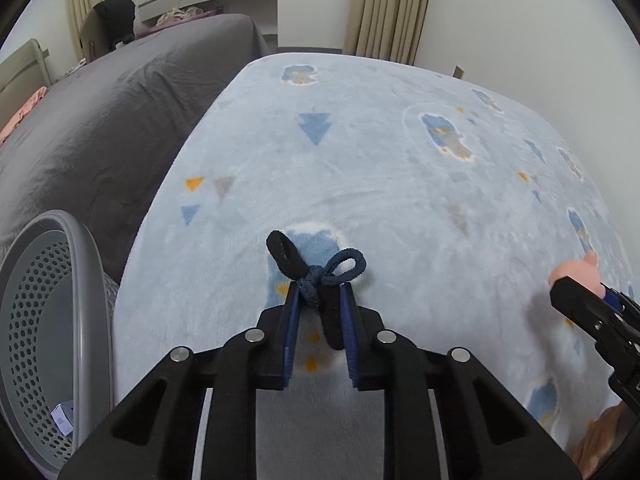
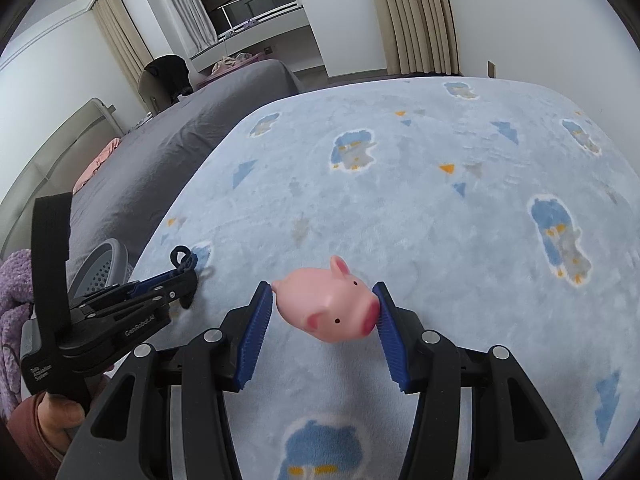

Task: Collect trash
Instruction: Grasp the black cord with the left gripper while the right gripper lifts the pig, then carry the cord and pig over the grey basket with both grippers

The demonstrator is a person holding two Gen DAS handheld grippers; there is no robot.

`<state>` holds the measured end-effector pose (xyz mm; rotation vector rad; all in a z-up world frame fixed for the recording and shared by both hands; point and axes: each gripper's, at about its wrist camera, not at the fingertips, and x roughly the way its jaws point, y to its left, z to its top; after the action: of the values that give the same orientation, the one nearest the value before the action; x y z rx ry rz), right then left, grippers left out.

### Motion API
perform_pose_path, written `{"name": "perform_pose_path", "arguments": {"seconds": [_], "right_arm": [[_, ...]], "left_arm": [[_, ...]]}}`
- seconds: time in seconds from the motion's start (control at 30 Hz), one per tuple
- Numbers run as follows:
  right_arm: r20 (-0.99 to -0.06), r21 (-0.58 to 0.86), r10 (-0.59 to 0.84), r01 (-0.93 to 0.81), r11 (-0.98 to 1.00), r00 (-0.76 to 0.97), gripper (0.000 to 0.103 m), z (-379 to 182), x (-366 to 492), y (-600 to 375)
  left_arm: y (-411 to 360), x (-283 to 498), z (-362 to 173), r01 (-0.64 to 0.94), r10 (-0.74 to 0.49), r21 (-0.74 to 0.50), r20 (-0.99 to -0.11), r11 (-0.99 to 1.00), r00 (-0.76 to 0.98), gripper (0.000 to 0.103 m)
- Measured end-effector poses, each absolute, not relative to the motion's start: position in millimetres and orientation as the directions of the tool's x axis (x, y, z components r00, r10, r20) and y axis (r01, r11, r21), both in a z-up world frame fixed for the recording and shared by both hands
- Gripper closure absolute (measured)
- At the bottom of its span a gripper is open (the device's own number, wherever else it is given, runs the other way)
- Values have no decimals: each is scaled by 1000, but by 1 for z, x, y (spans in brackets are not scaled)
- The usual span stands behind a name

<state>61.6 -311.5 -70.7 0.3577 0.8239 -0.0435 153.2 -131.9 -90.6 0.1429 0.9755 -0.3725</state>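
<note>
A knot of black and dark blue hair ties (image 1: 316,270) lies on the light blue patterned blanket (image 1: 400,184). My left gripper (image 1: 320,292) is shut on the knot, its blue pads pressing both sides, with loops sticking out beyond the tips. In the right wrist view the same hair ties (image 2: 185,261) show at the tip of the left gripper (image 2: 188,276). A pink rubber pig toy (image 2: 330,306) hangs just above the blanket (image 2: 420,208), with my right gripper (image 2: 324,300) shut on it. The pig (image 1: 576,276) peeks in at the right edge of the left wrist view.
A grey perforated basket (image 1: 44,320) stands at the lower left beside the bed, with a small box inside. A bed with a dark grey cover (image 1: 112,112) lies to the left. A hand (image 2: 56,408) grips the left tool. Curtains and walls stand behind.
</note>
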Motion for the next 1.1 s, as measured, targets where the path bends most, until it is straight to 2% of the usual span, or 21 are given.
{"name": "perform_pose_path", "arguments": {"seconds": [0.6,1.1], "right_arm": [[-733,265,114,127,956,671,53,-58,40,-242],[-729,242,175,10,970,662,53,-39,49,-155]], "left_arm": [[-61,100,-41,366,-288,-68,-755,928,590,85],[43,82,-31,249,-226,-79,-734,965,641,85]]}}
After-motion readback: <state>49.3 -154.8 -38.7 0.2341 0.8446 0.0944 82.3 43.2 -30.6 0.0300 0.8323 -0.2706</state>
